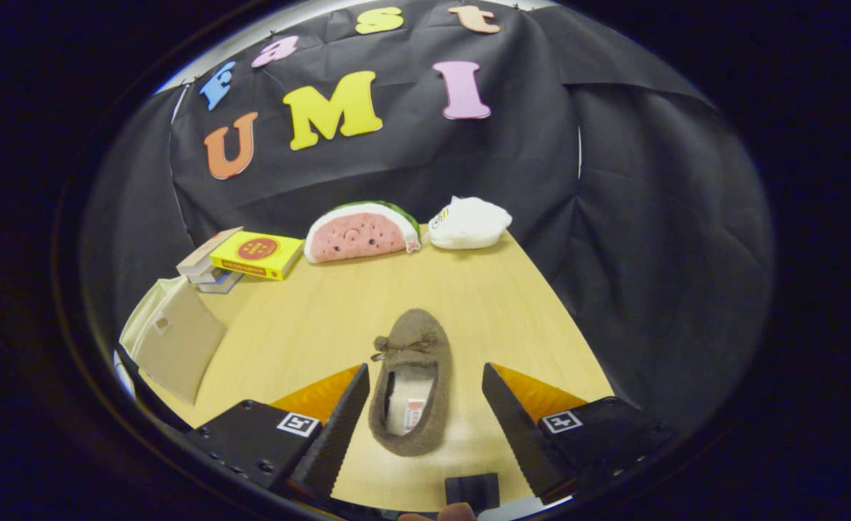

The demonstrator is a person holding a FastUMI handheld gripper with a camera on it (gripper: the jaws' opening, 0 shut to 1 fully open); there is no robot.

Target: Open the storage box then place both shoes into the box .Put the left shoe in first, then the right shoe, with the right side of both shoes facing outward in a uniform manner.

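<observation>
Straddling slipper (411, 380), jaws spread; box (172, 336) beside.

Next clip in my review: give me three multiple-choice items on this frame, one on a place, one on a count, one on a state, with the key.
1. Where does the slipper lie?
A. between the tool's fingers
B. on the books
C. inside the storage box

2. How many slippers are on the table?
A. three
B. one
C. two

3. What state is the tool in?
A. shut on the slipper
B. shut on nothing
C. open

Key:
1 A, its heel end sits between the two fingers, toe pointing toward the watermelon plush toy.
2 B, a single brown slipper shows on the wood.
3 C, the fingers stand wide apart with a gap to the slipper on the right side.
</observation>
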